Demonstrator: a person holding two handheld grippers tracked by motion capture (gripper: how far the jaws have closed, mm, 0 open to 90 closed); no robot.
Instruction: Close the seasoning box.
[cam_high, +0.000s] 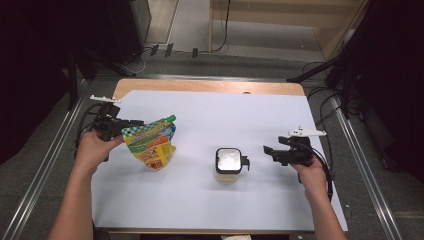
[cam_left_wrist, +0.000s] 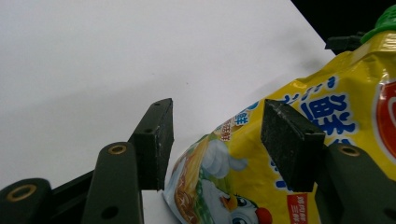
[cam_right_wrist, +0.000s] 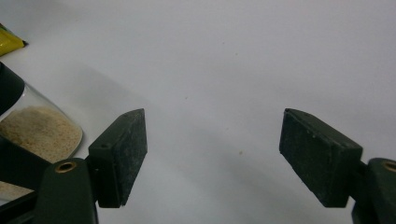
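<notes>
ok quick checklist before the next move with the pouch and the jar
1. Left gripper has the yellow printed plastic pouch with a green cap: cannot tell. The left gripper view shows the pouch between the jaws, but not whether both pads press on it.
2. Right gripper free: ok. Its jaws stand apart with nothing between them.
3. Clear glass jar with a black clip lid upright on the white table cover: ok.
4. Jar apart from the right gripper: ok, there is a gap.
5. Jar lid shut: cannot tell.
6. Pouch cap on: ok, the green cap shows at the top.
</notes>
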